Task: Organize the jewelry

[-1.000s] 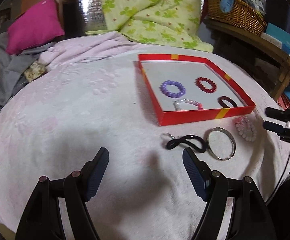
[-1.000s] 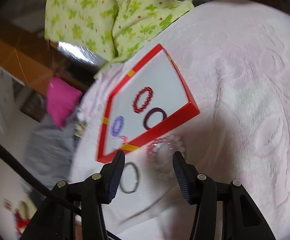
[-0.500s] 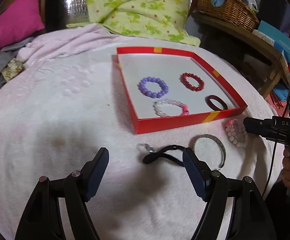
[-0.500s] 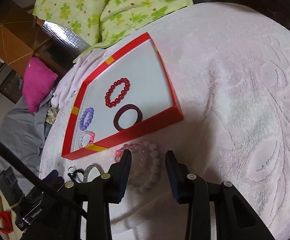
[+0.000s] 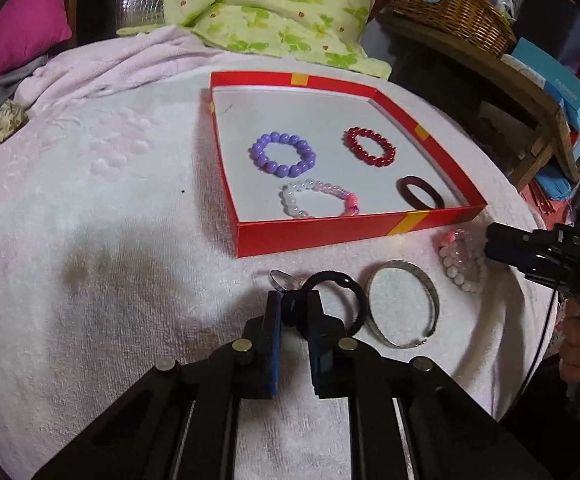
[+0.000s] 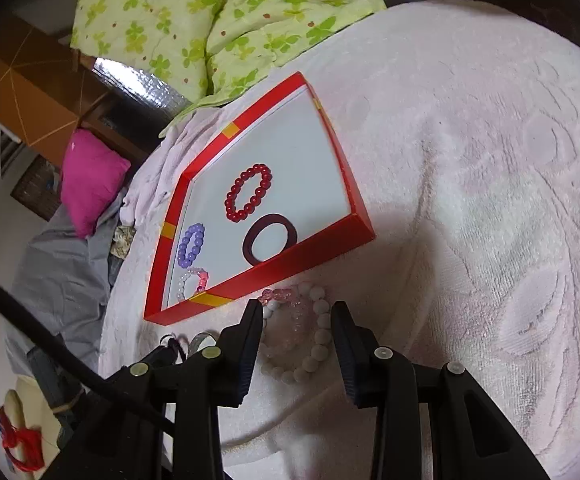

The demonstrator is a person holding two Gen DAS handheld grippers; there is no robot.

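Left claw: I am closing its jaws on the black elastic hair loop, pads pinching its near-left end.
Right claw: I am holding it part-way apart, straddling the white-and-pink beaded bracelet; grip unclear.
Red shallow cardboard tray: sitting on the pink towel-covered desk, just behind both pieces.
Silver metal bangle: lying between them.

Soft indoor light falls from above onto the pale pink blanket, which reads bright and even. A broad grey shadow lies on it ahead of the left hand-held gripper. Both fisheye views bend strongly at the edges, with dark vignetted corners. The centre is sharp; the wicker basket looks slightly soft.
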